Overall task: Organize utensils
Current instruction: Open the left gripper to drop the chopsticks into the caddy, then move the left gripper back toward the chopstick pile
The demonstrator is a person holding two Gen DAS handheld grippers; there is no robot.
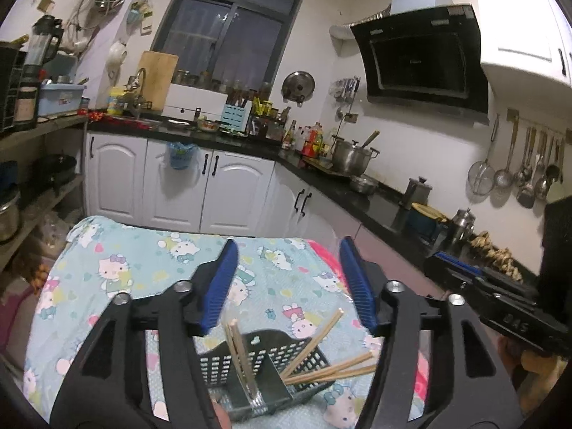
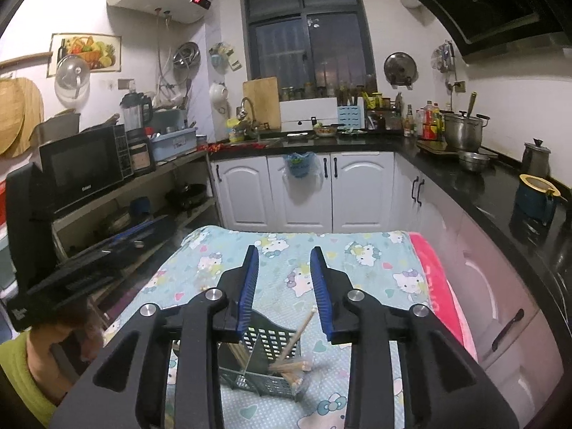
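Hovering over a chopstick basket (image 1: 282, 364) on a cat-print cloth (image 1: 118, 271), both grippers, left (image 1: 287, 250) and right (image 2: 284, 254), spread empty; no writing legible

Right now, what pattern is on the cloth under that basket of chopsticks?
Cartoon white cats on the light blue cloth, clearest in the right wrist view.

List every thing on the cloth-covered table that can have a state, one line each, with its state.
Basket: upright on the cloth, divided in two.
Chopsticks: inside the basket, leaning, ends sticking out.
Left tongs: open, empty.
Right tongs: open, empty.
Cloth: spread flat over the table.
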